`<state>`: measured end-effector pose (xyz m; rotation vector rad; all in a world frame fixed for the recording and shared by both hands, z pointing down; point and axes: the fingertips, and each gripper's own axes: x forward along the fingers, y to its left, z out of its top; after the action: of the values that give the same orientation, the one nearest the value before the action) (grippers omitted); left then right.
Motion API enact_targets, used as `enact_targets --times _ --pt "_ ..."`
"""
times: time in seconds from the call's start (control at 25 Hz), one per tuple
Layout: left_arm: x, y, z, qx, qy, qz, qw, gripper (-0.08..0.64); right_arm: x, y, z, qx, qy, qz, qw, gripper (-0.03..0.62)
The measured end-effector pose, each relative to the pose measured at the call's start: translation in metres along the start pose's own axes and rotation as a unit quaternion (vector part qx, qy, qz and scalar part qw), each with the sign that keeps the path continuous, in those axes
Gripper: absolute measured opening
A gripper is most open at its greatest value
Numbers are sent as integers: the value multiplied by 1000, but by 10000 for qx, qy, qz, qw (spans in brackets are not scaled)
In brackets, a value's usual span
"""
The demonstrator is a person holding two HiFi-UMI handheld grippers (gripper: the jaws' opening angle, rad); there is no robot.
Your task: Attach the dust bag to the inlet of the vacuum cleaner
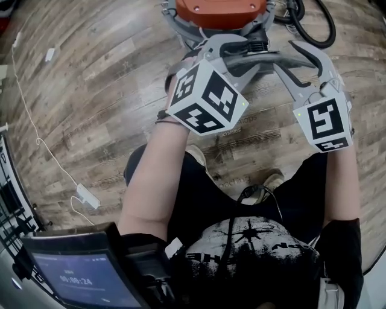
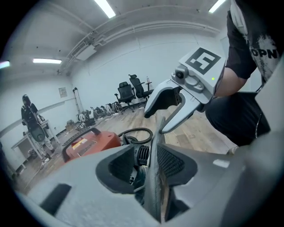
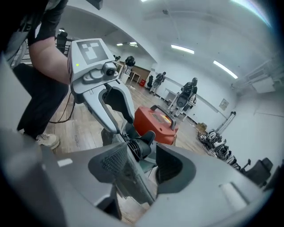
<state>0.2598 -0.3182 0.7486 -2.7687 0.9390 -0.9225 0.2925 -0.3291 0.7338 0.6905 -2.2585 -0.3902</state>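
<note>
Wood-grain plank floor (image 1: 90, 90) lies all around, with a thin white cable (image 1: 27, 114) trailing across it to a small white plug block (image 1: 88, 196). A black hose (image 1: 313, 27) loops beside the orange-red vacuum cleaner (image 1: 217, 9), a boxy plastic body with a black handle and a label too small to read. Office chairs (image 2: 131, 91) stand along the far white wall. The left gripper (image 2: 148, 162) and right gripper (image 3: 137, 164) face each other just in front of the vacuum cleaner, each crowding the other's view. Both have their jaws apart. A thin, flat grey sheet, apparently the dust bag (image 2: 156, 177), stands edge-on between each pair, lying close against one mesh-textured pad and clear of the other. Just beyond the pads sits a black ribbed collar (image 3: 133, 148), between the grippers and the vacuum cleaner. The person's black shirt (image 2: 266, 40) carries white print, of which only "OPN" reads. A screen (image 1: 78, 280) near the chest shows what looks like 00:00:24.
</note>
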Motion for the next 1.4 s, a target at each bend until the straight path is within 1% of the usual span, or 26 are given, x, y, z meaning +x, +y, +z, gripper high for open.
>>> enact_targets --times 0.12,0.2,0.28,0.36,0.48,0.6,0.76,0.8,0.84,0.88,0.92,1.0,1.12,1.2,1.32,1.4 --pt "-14 6 9 86 -290 260 9992 74 -1 -3 16 100 -339 -73 9993 121" --pt "-22 7 13 -1 -491 352 9982 17 1 -3 23 41 -435 -73 9990 58" --pt "-26 7 16 -139 -658 388 9970 2 3 -3 29 43 -518 -100 9986 6" --pt "-27 9 14 -264 -732 403 9961 2 4 -2 36 148 -644 -117 9977 6" --pt "-32 21 14 -496 -904 466 9936 2 5 2 49 213 -794 12 9966 5" --pt "-44 37 22 -675 -1121 660 9892 2 3 2 60 252 -833 161 9961 5" --pt "-61 42 33 -1018 -1173 838 9843 2 -13 -2 78 378 -865 389 9948 5" --pt "-69 41 37 -1099 -1154 856 9835 2 -21 -5 85 337 -892 433 9945 5" --pt "-80 41 42 -1194 -1115 878 9827 2 -29 -8 95 200 -936 471 9943 5" --pt "-92 42 47 -1317 -1077 911 9812 2 -37 -11 105 25 -986 514 9938 5" --pt "-105 46 53 -1466 -1065 945 9789 2 -43 -15 116 -50 -1024 574 9931 5" --pt "-132 51 72 -1740 -1069 1017 9736 2 -58 -19 136 114 -1041 791 9913 5" --pt "-179 54 103 -2034 -954 1125 9679 2 -88 -20 174 433 -1038 1153 9869 5" --pt "-212 59 126 -2139 -809 1173 9664 2 -110 -23 208 610 -1088 1346 9830 5" --pt "-264 73 167 -2328 -670 1278 9618 2 -143 -32 269 502 -1161 1652 9781 5" --pt "-302 84 197 -2475 -693 1326 9573 2 -163 -44 312 539 -1211 1761 9754 5"
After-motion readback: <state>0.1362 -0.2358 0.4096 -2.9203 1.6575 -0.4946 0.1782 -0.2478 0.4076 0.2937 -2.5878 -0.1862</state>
